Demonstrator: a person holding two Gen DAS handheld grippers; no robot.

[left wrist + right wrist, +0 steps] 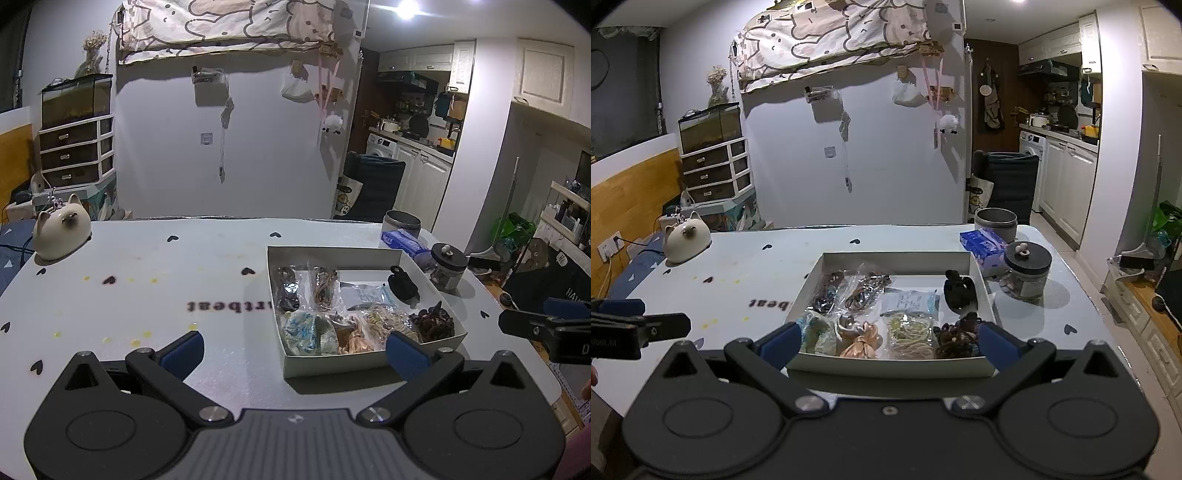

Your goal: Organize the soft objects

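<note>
A shallow white box sits on the pale table, holding several soft items: a blue-green scrunchie, a peach satin one, cream hair ties, a dark brown bundle, a black piece and bagged bands. My left gripper is open, low at the box's near left corner, nothing between its fingers. My right gripper is open, its blue pads spanning the box's near edge, empty. Each gripper shows at the other view's edge.
A cat-shaped ceramic ornament stands at the table's far left. Right of the box are a dark-lidded glass jar, a blue tissue pack and a grey tin. The tabletop left of the box is bare.
</note>
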